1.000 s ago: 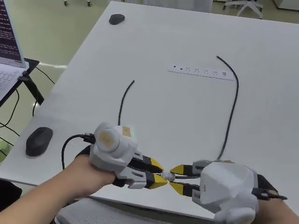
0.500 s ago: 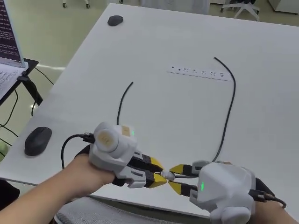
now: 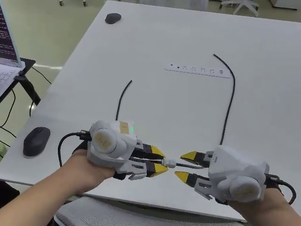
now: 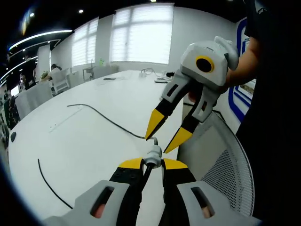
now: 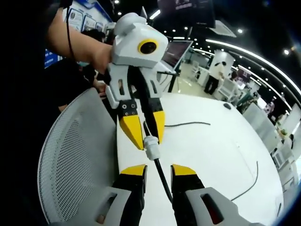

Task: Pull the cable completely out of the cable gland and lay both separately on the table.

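Note:
The white cable gland (image 3: 170, 164) sits just above the table's near edge, pinched between the yellow-tipped jaws of my left gripper (image 3: 161, 162). In the left gripper view the gland (image 4: 153, 155) is clamped at the tips of that gripper (image 4: 154, 164). A thin black cable (image 3: 229, 106) leaves the gland, passes between the jaws of my right gripper (image 3: 186, 165) and curves away across the table. In the right gripper view the cable (image 5: 162, 180) runs through the gap of the right gripper (image 5: 158, 170) untouched, jaws apart. The gland (image 5: 151, 148) hangs just ahead of them.
A second, short black cable (image 3: 123, 96) lies on the white table (image 3: 169, 108) beyond the left gripper. A white power strip (image 3: 200, 70) lies farther back, a dark mouse (image 3: 113, 18) at the far corner, another mouse (image 3: 36, 140) near the left edge. A mesh chair (image 3: 94, 214) is below.
My right gripper has drawn back to the right, so more bare cable shows between it and the gland. The left gripper keeps its hold on the gland.

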Motion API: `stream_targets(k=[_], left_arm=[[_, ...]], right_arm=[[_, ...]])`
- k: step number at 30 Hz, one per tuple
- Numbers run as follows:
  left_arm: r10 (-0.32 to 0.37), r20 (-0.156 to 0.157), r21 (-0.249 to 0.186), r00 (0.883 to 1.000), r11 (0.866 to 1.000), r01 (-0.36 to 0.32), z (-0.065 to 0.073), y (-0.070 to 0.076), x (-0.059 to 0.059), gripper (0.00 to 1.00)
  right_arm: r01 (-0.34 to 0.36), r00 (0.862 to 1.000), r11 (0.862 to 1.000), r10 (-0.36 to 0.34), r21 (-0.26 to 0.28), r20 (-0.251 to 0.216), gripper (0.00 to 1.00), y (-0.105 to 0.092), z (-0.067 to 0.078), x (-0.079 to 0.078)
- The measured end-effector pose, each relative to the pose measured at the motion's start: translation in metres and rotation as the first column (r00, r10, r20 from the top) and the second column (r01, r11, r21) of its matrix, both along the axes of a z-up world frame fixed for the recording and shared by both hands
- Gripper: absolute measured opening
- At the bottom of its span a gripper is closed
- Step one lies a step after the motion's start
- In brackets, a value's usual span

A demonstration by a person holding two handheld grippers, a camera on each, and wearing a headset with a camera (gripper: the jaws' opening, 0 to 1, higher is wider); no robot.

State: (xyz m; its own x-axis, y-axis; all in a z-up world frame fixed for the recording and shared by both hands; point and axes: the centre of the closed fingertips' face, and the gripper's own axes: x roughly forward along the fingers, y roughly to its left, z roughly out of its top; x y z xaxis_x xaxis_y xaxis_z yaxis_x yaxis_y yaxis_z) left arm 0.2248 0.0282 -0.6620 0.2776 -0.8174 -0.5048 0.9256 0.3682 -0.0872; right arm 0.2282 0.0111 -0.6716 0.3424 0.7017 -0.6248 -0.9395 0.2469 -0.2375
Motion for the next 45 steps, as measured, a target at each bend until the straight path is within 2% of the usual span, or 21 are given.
stream_targets(k=[3, 6, 18, 21, 25, 27, 29, 36, 45], left_arm=[[-0.004, 0.014, -0.004, 1.000, 1.000, 0.004, 0.003, -0.003, 0.002, 0.15], [-0.010, 0.029, -0.001, 1.000, 1.000, 0.010, 0.003, -0.004, 0.004, 0.15], [0.005, 0.017, -0.008, 1.000, 1.000, -0.005, 0.000, -0.006, 0.006, 0.15], [0.005, 0.020, -0.001, 1.000, 1.000, -0.005, -0.001, -0.006, 0.005, 0.15], [-0.001, 0.032, 0.003, 0.999, 1.000, 0.001, -0.002, -0.006, 0.005, 0.15], [0.000, 0.028, 0.004, 1.000, 1.000, 0.000, -0.003, -0.006, 0.005, 0.15], [0.003, 0.026, 0.000, 1.000, 1.000, -0.003, -0.003, -0.007, 0.005, 0.15], [0.018, 0.013, -0.011, 1.000, 1.000, -0.018, -0.004, -0.006, 0.005, 0.15], [0.024, 0.021, -0.004, 0.999, 1.000, -0.024, -0.003, -0.002, 0.006, 0.15]], right_arm=[[0.025, 1.000, 1.000, -0.025, 0.004, 0.000, 0.13, -0.003, 0.000, 0.002], [0.022, 0.999, 1.000, -0.022, 0.016, 0.030, 0.10, -0.002, 0.005, 0.003], [0.036, 0.998, 0.999, -0.036, 0.005, 0.047, 0.02, 0.002, 0.000, 0.003], [0.060, 0.998, 0.998, -0.061, 0.025, 0.018, 0.02, 0.002, 0.000, 0.003], [0.055, 0.998, 0.998, -0.056, 0.018, 0.029, 0.01, 0.002, -0.002, 0.003], [0.056, 0.998, 0.998, -0.056, 0.013, 0.032, 0.01, 0.002, -0.003, 0.003], [0.072, 0.997, 0.997, -0.073, 0.024, 0.012, 0.01, 0.001, -0.003, 0.003], [0.095, 0.995, 0.995, -0.095, 0.027, -0.007, 0.01, -0.006, -0.006, 0.006], [0.150, 0.988, 0.988, -0.149, 0.035, -0.040, 0.00, -0.017, -0.016, 0.012]])
